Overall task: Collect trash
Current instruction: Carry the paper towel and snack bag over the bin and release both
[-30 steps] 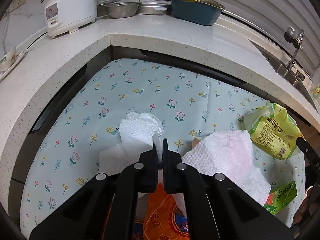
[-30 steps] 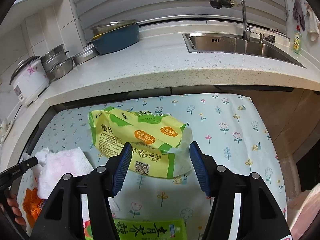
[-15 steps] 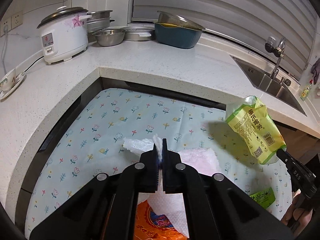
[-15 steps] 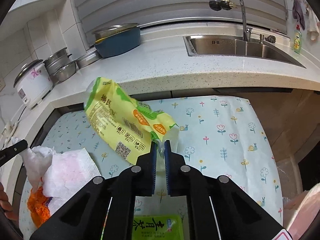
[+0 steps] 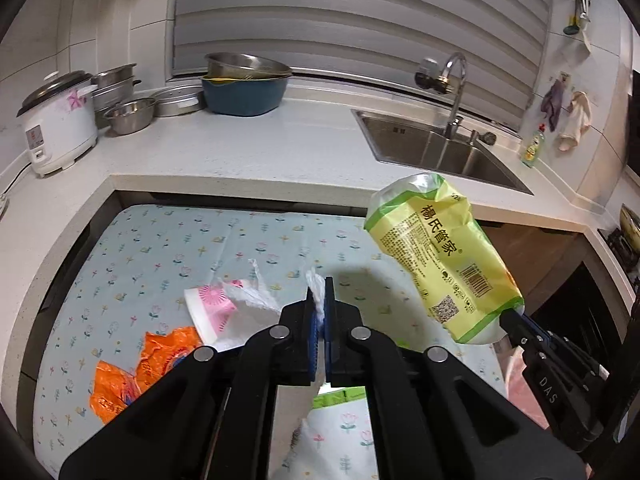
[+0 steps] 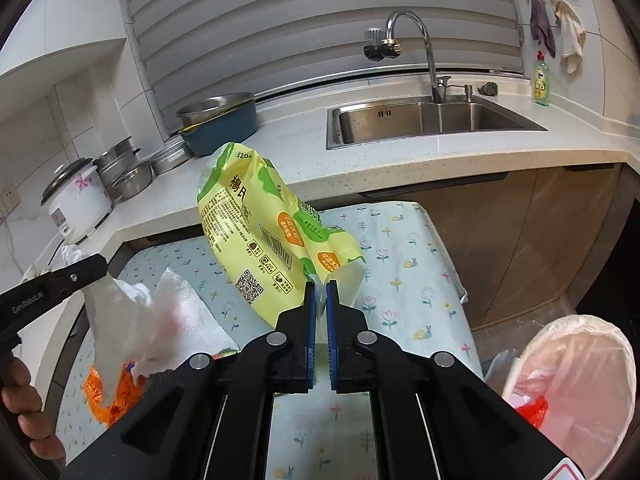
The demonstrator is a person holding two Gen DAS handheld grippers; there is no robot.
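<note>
Both pieces of trash are held clear of the bench (image 6: 404,264), which is covered by a flowered cloth. The jaws of the right gripper (image 6: 319,300) are clamped on the clear lower edge of the yellow-green packet (image 6: 256,236), which stands up and leans away to the left of the jaws; the pinch is thin and near one corner only. The jaws of the left gripper (image 5: 319,304) are closed on a small tuft of the white paper towel (image 6: 132,328), and in the right wrist view the bulk of the towel is seen hanging loose below them.

The step in hand is judged to be the carry to the lined bin (image 6: 576,388), which lies low and to the right of the right jaws, beside the bench. Both grips should be kept firmly shut throughout, since each is on an edge. The packet is best brought over the bin mouth first, as it is nearer; it should be lowered until its free end is inside the rim before the jaws are parted, so that it cannot tip outward. The towel should then be swung across slowly, because its hanging tail may catch on the bench edge or on the other gripper.

An orange wrapper (image 5: 132,376) and a pink-printed paper cup (image 5: 212,308) remain on the bench, below and left of the left jaws, and are left for later.
</note>
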